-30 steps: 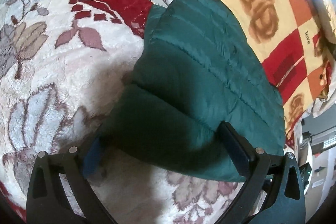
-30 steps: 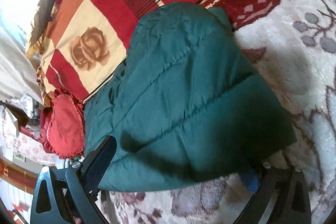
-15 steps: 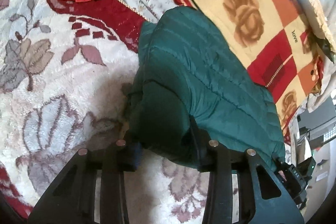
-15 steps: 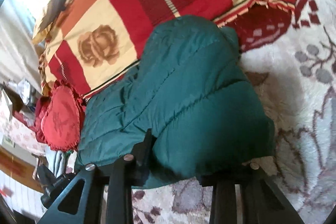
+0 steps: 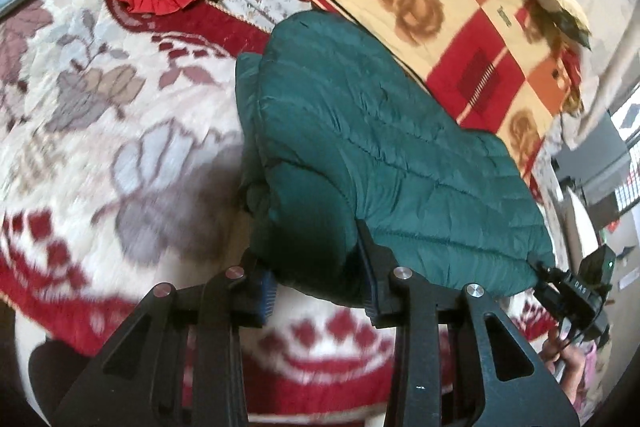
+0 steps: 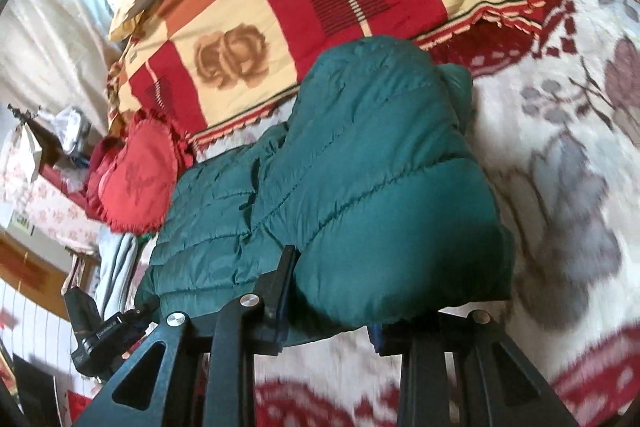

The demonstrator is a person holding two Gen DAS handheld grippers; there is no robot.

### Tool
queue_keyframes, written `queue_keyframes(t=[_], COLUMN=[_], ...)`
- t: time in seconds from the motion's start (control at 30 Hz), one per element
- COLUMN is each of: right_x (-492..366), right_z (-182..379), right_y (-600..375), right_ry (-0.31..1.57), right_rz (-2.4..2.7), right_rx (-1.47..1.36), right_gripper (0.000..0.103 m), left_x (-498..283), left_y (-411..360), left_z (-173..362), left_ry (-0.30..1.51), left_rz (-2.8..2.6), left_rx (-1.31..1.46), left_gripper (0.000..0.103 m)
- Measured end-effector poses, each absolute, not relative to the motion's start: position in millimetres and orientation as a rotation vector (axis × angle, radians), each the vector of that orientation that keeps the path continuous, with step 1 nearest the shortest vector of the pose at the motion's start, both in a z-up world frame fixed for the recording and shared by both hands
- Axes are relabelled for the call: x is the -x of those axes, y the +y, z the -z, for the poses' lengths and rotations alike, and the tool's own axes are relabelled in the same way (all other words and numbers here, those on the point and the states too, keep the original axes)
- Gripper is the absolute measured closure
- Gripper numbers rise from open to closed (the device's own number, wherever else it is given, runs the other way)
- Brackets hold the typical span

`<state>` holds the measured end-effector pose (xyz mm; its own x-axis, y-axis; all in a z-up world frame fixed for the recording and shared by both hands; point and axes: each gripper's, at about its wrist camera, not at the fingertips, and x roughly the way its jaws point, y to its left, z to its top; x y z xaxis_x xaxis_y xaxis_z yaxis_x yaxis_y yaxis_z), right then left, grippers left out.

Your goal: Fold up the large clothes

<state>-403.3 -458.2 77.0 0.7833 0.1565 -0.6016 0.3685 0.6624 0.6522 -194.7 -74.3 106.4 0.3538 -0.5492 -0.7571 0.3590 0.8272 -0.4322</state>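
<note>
The green puffer jacket lies mid-frame on the floral blanket, already bundled into a compact slab. Its near edge is pinched at both corners: the left gripper has just been closing and is clamped on one corner, the right gripper likewise, with padding bulging between each pair of fingers. The near edge appears raised off the blanket. Judged mid-fold: the grasp is done; carrying the edge over toward the checkered quilt, upper frame, and releasing are left.
</note>
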Motion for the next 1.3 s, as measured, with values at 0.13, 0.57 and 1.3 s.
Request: queue_keyframes(t=[0.13, 0.57, 1.3], right_x=[425, 443, 424], right_z=[-68, -70, -132], right_y=[-446, -429, -338], right_ry=[0.695, 0.860, 0.718], right_rz=[0.128, 0.231, 0.214], right_rx=[-0.883, -0.712, -0.419], right_gripper=[0.074, 0.030, 0.023], left_x=[212, 222, 300], left_y=[-63, -54, -111], left_z=[-97, -85, -151], left_ry=[1.074, 1.095, 0.825], left_rz=[0.586, 0.479, 0.462], left_rx=[0.201, 0.132, -0.093], left_gripper=[0.070, 0.041, 0.041])
